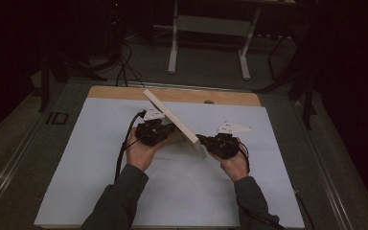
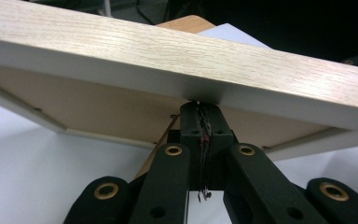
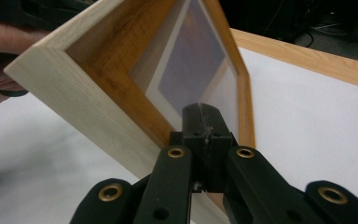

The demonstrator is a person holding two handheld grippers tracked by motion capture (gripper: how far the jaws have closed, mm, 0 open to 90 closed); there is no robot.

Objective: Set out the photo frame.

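- Left tool [image 1: 159,128]: jaws closed, tips pressed against the back of the frame [image 1: 173,122], propping it.
- Frame: tilted steeply on edge over the white tabletop [image 1: 76,158], mid-turn, I judge.
- Right tool [image 1: 210,142]: closed, tips against the frame's near front corner; next it must ease the frame over without slipping.

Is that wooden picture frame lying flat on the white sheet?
No: in the high view the picture frame stands tilted on edge above the white sheet, propped between the left gripper and the right gripper.
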